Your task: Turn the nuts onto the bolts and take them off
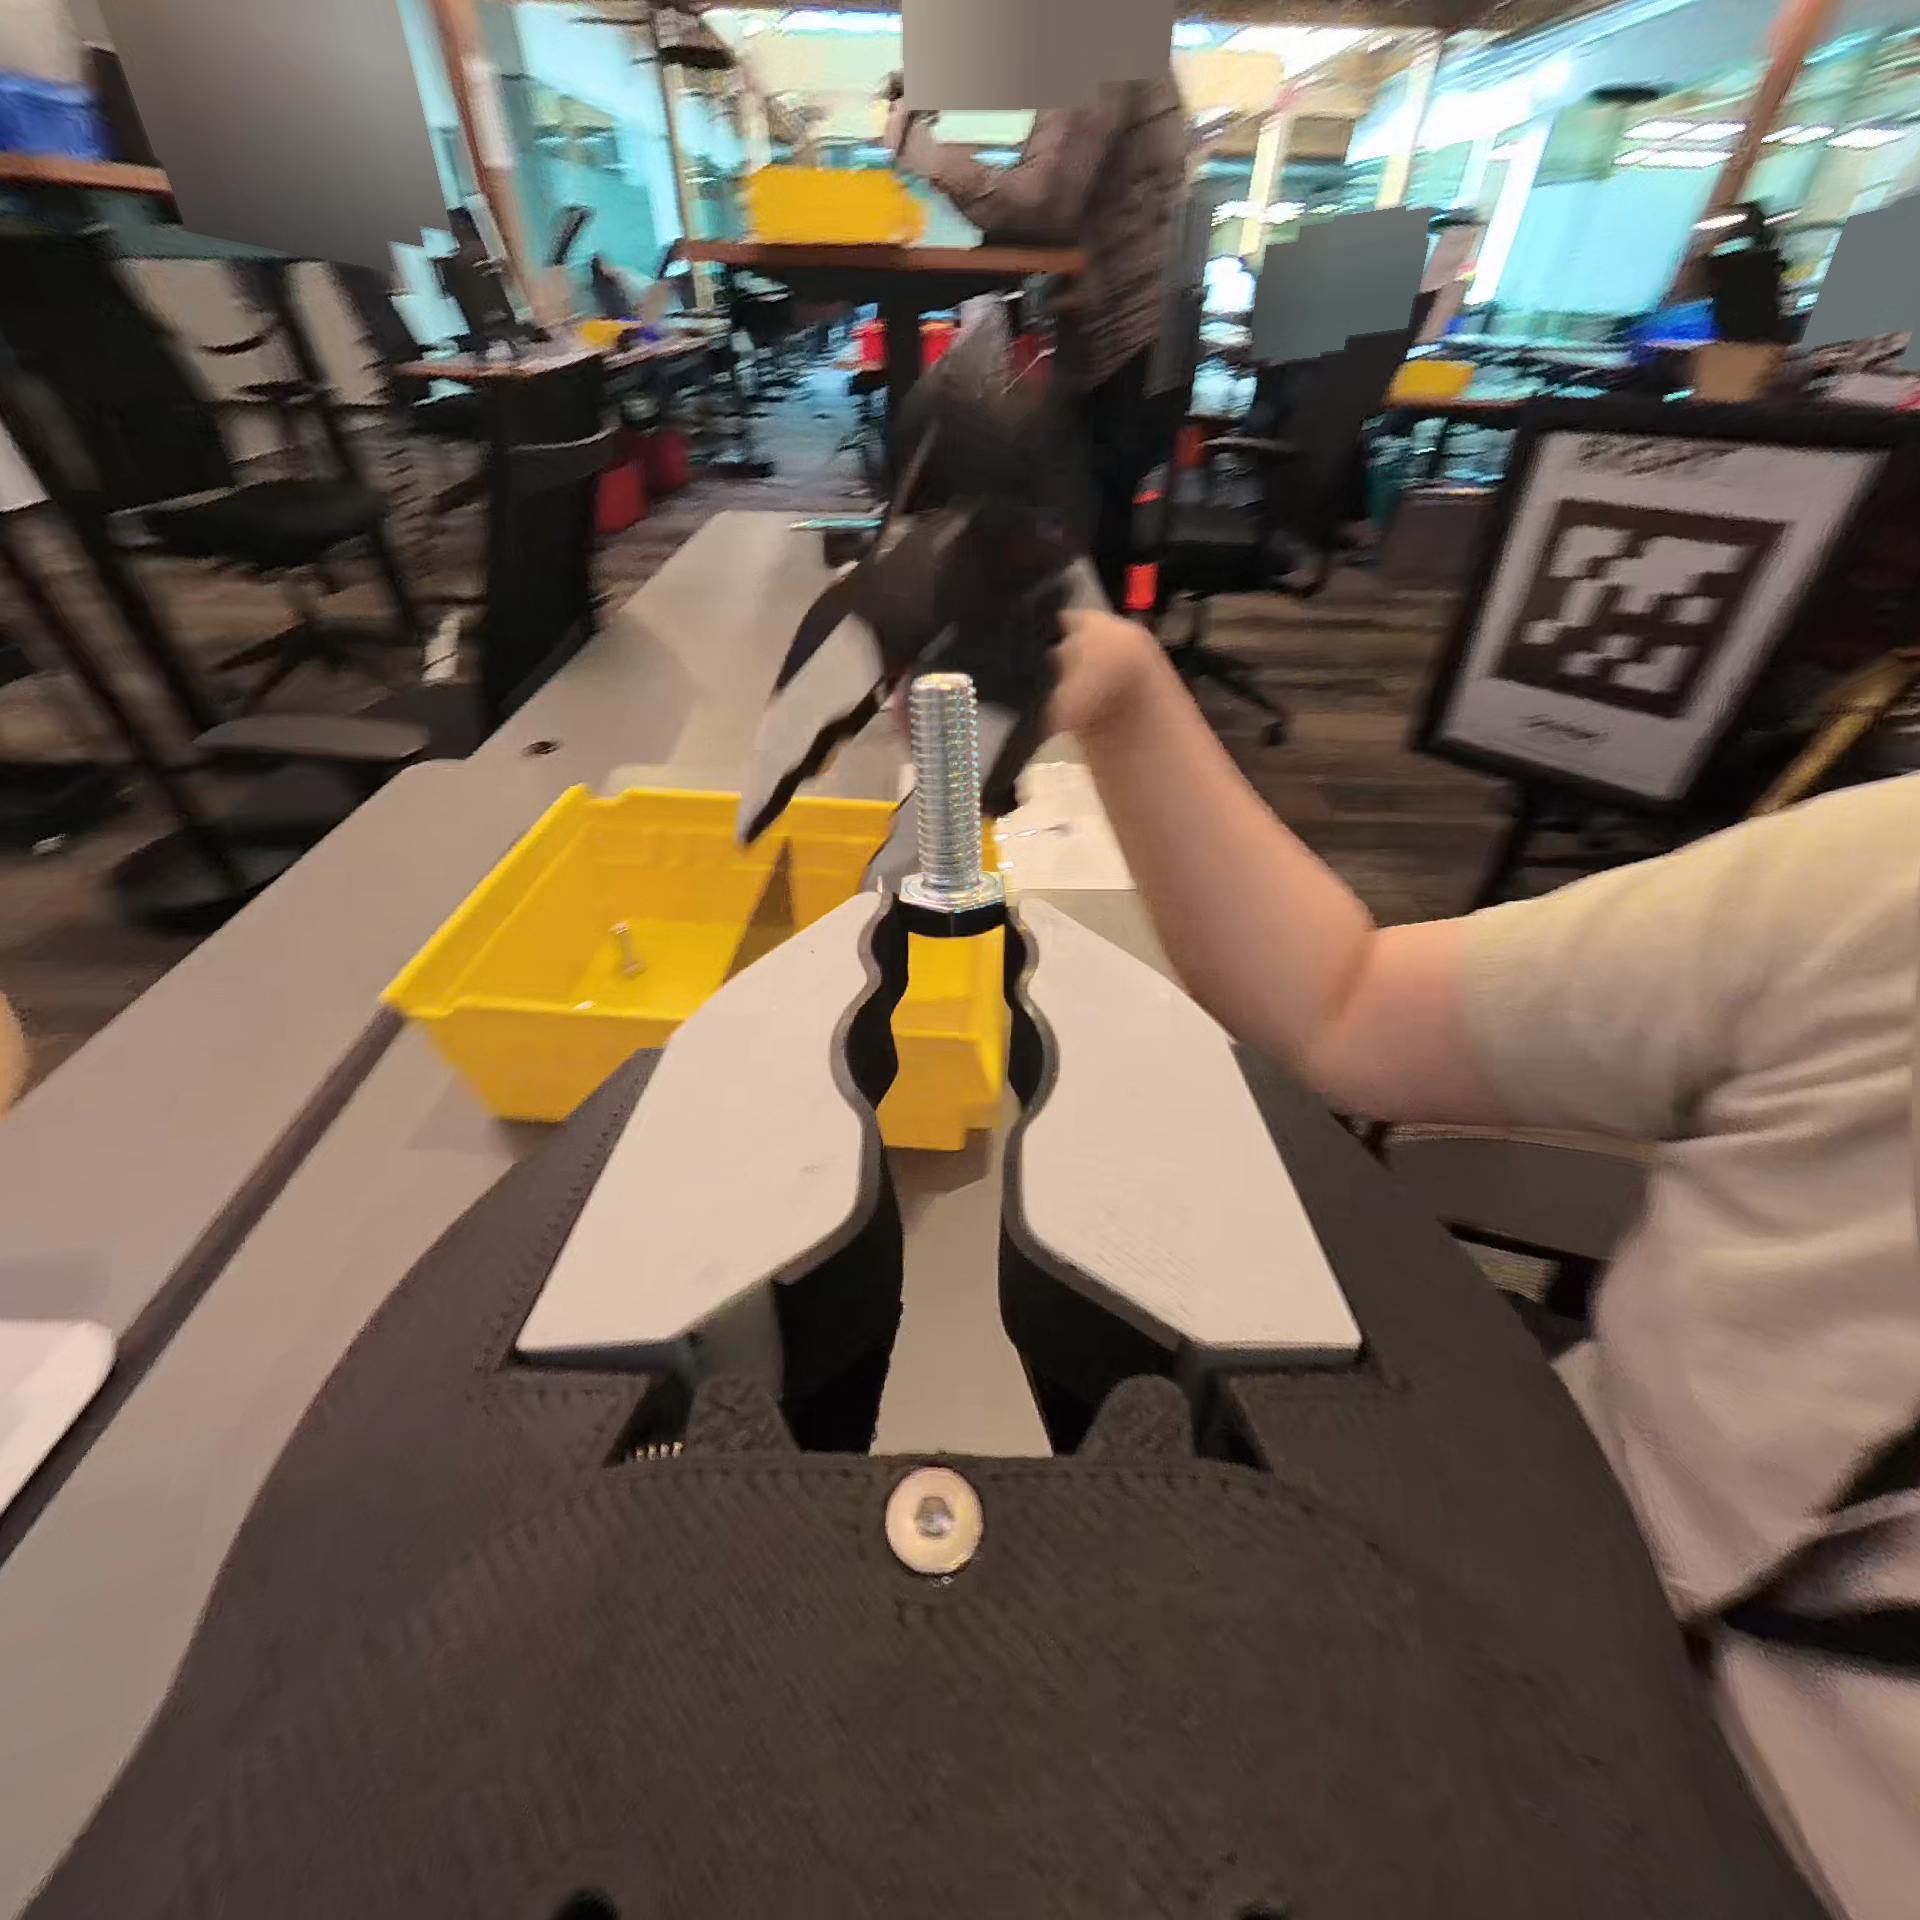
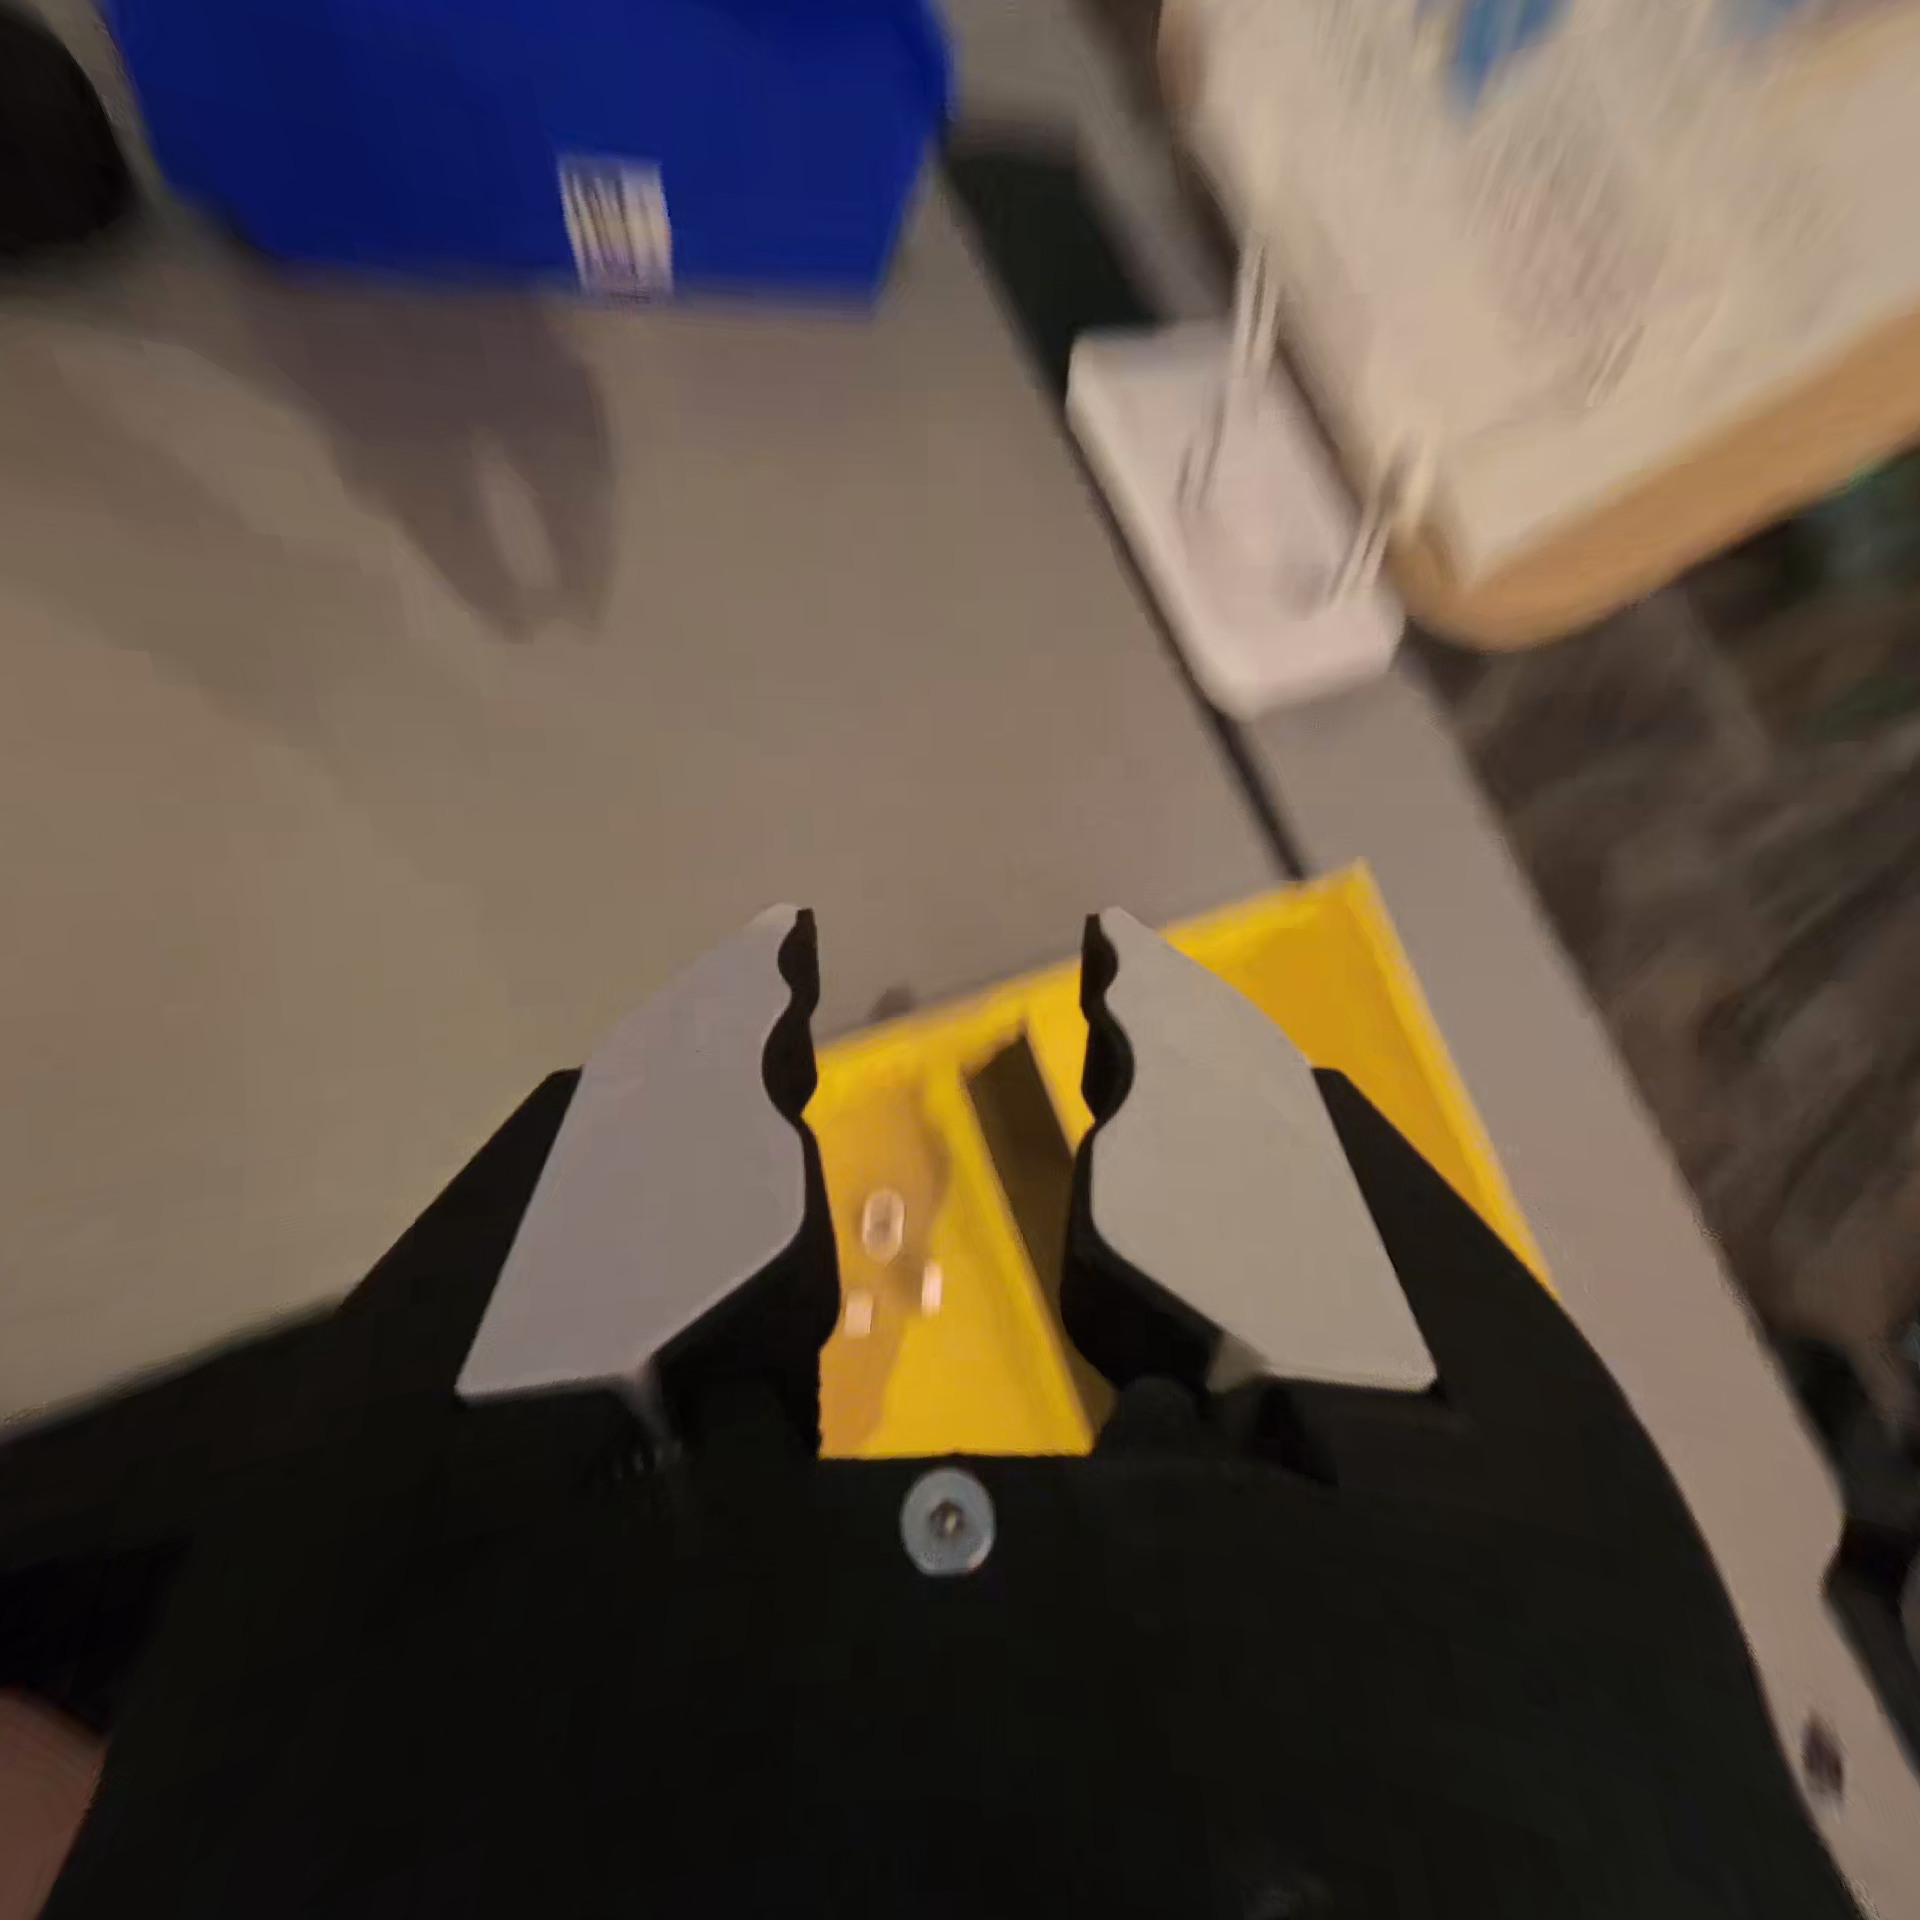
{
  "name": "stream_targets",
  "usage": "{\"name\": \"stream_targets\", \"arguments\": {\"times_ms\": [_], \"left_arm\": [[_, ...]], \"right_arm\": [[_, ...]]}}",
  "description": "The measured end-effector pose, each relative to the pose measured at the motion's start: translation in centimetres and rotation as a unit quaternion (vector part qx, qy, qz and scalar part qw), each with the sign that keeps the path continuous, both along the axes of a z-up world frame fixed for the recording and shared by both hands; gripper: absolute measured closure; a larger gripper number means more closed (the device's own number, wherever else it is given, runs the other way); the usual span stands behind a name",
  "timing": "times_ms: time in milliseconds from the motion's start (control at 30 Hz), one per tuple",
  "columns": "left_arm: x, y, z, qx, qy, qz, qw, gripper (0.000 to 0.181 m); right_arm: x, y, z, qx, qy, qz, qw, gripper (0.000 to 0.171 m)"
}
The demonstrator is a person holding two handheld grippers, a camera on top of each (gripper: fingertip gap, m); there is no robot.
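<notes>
The left gripper pinches the head of an upright threaded silver steel bolt at its fingers' tips. The right gripper hangs spread, empty-fingered, over the yellow plastic tray on the grey worktop.

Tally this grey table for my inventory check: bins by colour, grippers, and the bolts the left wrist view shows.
Yellow plastic divided bin: 1
Blue plastic bin: 1
Silver threaded steel bolts: 2, one gripped upright, one lying in the yellow bin
Black two-finger grippers: 2, left, right
Total: 6
</notes>
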State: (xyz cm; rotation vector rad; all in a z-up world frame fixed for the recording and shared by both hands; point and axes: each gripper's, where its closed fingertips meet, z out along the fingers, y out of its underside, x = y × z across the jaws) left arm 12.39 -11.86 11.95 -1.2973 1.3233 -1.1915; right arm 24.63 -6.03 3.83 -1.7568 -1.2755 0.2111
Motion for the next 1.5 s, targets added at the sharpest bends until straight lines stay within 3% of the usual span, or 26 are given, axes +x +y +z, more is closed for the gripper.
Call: {"name": "stream_targets", "arguments": {"times_ms": [33,100,133,233,333,467,533,633,700,767,833,900,967,1167,1233,1367,1500], "left_arm": [[0.2,0.3,-0.2,0.0,-0.001,0.008,1.0,0.164],[0.6,0.6,-0.5,-0.012,-0.004,0.01,1.0,0.164],[0.7,0.6,-0.6,-0.017,-0.006,0.008,1.0,0.164],[0.8,0.6,-0.5,-0.026,-0.015,0.003,1.0,0.164],[0.7,0.6,-0.4,-0.019,-0.014,0.006,1.0,0.164],[0.8,0.2,-0.5,-0.013,-0.008,-0.002,1.0,0.164],[1.0,0.1,-0.8,-0.013,0.0,-0.006,1.0,0.164],[0.8,0.3,-0.7,-0.026,-0.007,-0.008,1.0,0.164],[0.2,0.3,-0.1,-0.042,-0.019,-0.012,0.999,0.163],[-0.5,0.7,0.6,-0.047,-0.031,-0.004,0.998,0.156],[-1.2,1.1,1.3,-0.035,-0.043,0.008,0.998,0.154],[-1.7,1.1,1.8,-0.022,-0.049,0.016,0.998,0.151],[-1.9,1.0,1.8,-0.013,-0.04,0.02,0.999,0.149],[-1.8,0.5,1.2,0.012,-0.014,0.014,1.0,0.145],[-2.1,0.5,1.3,0.023,-0.013,0.017,1.0,0.144],[-2.9,0.4,2.2,0.034,-0.026,0.018,0.999,0.144],[-3.7,0.6,2.9,0.036,-0.045,0.026,0.998,0.144]], "right_arm": [[-2.3,-0.6,2.7,0.039,0.053,0.032,0.997,0.121],[-7.0,-2.8,7.7,0.071,0.191,0.111,0.973,0.118],[-8.8,-3.8,9.6,0.065,0.259,0.144,0.953,0.106],[-11.8,-4.4,11.5,0.022,0.354,0.172,0.919,0.108],[-12.9,-4.7,11.2,-0.018,0.385,0.199,0.901,0.138],[-13.5,-4.6,10.8,-0.062,0.402,0.212,0.889,0.143],[-13.6,-4.8,10.5,-0.075,0.397,0.226,0.886,0.161],[-12.7,-4.5,10.6,-0.09,0.396,0.22,0.887,0.161],[-10.0,-2.9,11.1,-0.051,0.392,0.18,0.901,0.161],[-5.0,0.6,10.2,0.015,0.357,0.082,0.931,0.161],[1.9,5.7,7.1,0.06,0.293,-0.071,0.952,0.161],[8.1,9.4,1.7,0.016,0.225,-0.189,0.956,0.161],[11.7,11.1,-3.1,-0.06,0.179,-0.255,0.948,0.161],[12.2,12.8,-9.7,-0.158,0.057,-0.208,0.964,0.161],[11.5,13.1,-12.0,-0.178,-0.021,-0.156,0.971,0.161],[12.4,13.0,-16.1,-0.196,-0.209,-0.08,0.955,0.16],[12.1,13.7,-17.6,-0.197,-0.211,-0.047,0.956,0.16]]}}
